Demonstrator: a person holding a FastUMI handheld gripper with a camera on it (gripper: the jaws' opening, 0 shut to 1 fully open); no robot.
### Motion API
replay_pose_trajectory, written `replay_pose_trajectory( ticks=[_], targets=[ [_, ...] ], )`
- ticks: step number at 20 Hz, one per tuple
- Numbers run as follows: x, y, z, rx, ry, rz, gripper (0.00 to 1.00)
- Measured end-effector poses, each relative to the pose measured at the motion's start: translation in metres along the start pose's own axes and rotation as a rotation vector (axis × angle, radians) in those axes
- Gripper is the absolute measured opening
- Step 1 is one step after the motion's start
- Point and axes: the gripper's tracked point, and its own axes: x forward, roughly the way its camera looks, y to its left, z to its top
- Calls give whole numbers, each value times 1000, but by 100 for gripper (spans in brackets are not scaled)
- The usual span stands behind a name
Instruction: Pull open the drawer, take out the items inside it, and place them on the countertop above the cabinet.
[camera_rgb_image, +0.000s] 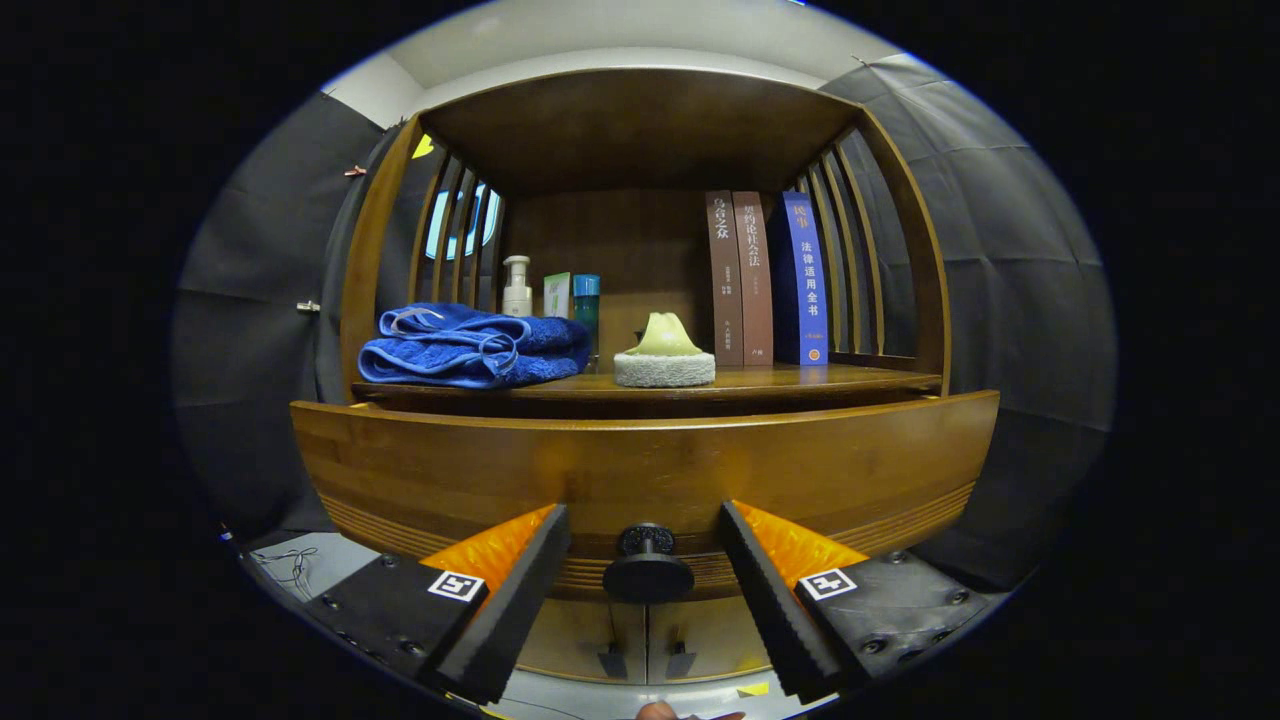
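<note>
The wooden drawer front (640, 470) spans the cabinet just ahead of me, and it stands slightly out from the cabinet body. Its round black knob (648, 570) sits between my two fingers, with a gap on each side. My gripper (646, 545) is open, and the foam pads (520, 590) flank the knob without touching it. The drawer's inside is hidden behind its front. Above it lies the wooden countertop (800, 380), which carries a folded blue towel (470, 345) and a green-topped scrub sponge (664, 355).
Three upright books (765, 280) stand at the back right of the countertop. A pump bottle (517, 288), a small box and a teal bottle stand behind the towel. Slatted wooden sides and a top shelf enclose the countertop. Two lower cabinet doors (645, 640) sit under the drawer.
</note>
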Motion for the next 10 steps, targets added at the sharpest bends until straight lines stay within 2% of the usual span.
replay_pose_trajectory(
  ticks=[10],
  targets=[
    [45,1,2,11,19,-1,98]
  ],
)
